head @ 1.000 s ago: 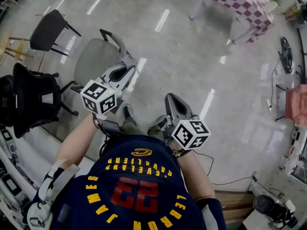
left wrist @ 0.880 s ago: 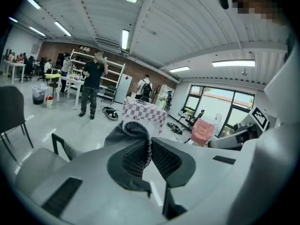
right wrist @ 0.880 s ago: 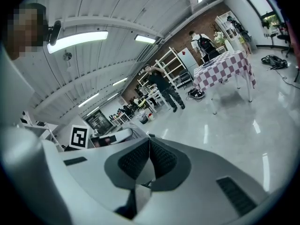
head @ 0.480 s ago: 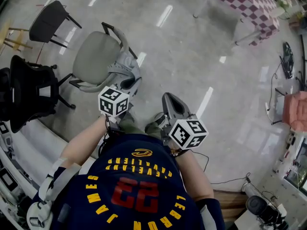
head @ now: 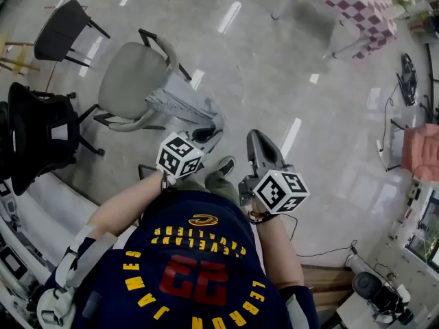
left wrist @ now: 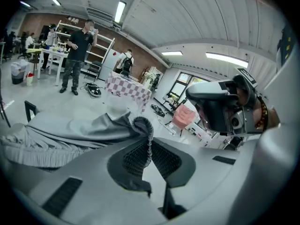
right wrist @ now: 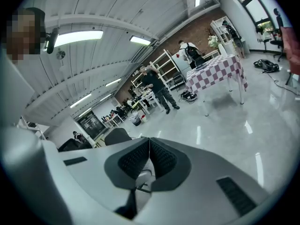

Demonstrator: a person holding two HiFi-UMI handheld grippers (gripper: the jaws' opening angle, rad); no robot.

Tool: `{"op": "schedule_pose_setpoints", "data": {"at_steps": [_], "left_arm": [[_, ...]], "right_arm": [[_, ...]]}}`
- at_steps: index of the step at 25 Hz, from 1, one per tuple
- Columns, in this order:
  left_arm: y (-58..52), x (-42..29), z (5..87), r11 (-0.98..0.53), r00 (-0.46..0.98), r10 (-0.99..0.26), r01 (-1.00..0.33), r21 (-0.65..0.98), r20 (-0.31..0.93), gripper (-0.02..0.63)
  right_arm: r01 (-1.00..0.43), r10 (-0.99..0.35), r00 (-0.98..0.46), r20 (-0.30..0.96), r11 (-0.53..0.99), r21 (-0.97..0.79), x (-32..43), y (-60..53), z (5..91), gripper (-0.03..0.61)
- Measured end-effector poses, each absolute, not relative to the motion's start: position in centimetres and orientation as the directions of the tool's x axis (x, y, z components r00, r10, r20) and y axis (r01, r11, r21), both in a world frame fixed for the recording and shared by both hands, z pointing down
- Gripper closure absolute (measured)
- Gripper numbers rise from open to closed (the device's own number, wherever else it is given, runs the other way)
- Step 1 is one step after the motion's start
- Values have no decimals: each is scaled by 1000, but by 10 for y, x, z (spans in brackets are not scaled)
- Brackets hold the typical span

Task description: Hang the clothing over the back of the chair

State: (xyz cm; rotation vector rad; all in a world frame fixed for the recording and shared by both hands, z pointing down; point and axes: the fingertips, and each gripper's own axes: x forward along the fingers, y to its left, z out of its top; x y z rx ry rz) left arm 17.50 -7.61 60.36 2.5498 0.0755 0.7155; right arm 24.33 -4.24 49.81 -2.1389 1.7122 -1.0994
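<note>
Left hand-held gripper: clenched on a small fold of the grey clothing.
Clothing: stretches from this pinch to the near edge of the grey chair; whether it lies over the back, I cannot tell.
Right hand-held gripper: closed, holds nothing.
Risk one: the fold slips out (the pinch is thin) and the cloth drops to the floor.
Risk two: a pull drags it off the chair.

chair: on floor, front-left of person
clothing: spans chair to left tool
right tool: right of left tool
desk: far right
</note>
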Motion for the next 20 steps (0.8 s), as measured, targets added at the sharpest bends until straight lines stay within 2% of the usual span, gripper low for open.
{"op": "schedule_pose_setpoints", "data": {"at_steps": [6,20], "left_arm": [[-61,185,640,-869,820,230,-70,490,525,594],[-75,170,759,-873,690,217,-180,454,690,594]], "right_arm": [[-753,-891,88,446,-352,-556,255,-31,505,569],[-710,-841,63,537,-416,-568,241,-15,553,569]]}}
